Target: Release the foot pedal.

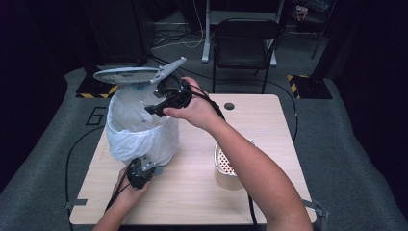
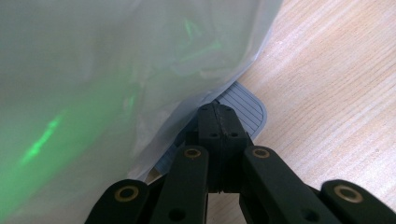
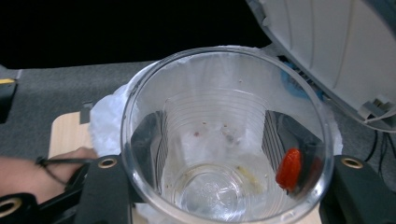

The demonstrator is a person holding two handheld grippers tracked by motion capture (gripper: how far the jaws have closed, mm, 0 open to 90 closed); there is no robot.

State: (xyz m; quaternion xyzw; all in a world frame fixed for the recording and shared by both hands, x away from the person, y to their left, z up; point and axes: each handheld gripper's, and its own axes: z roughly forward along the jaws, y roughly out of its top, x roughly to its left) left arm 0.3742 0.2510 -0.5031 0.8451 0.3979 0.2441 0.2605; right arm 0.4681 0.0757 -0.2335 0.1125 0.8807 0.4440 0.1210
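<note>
A clear plastic cup (image 3: 224, 112) sits tilted between the jaws of my right gripper (image 3: 219, 144), which is shut on it. A small red piece (image 3: 289, 168) clings to the cup's inner wall. The cup hangs over the mouth of a pedal bin lined with a white bag (image 1: 139, 130), whose grey lid (image 1: 127, 74) stands raised. In the high view my right gripper (image 1: 161, 103) is at the bin's rim. My left gripper (image 2: 217, 116) is shut, its tips resting on the bin's grey ribbed pedal (image 2: 247, 105) at the bin's foot (image 1: 139, 171).
A tan round container (image 1: 226, 168) with a perforated inside stands on the wooden table (image 1: 269, 125) under the right forearm. A black folding chair (image 1: 243, 43) stands beyond the table's far edge. Cables trail off the left and near edges.
</note>
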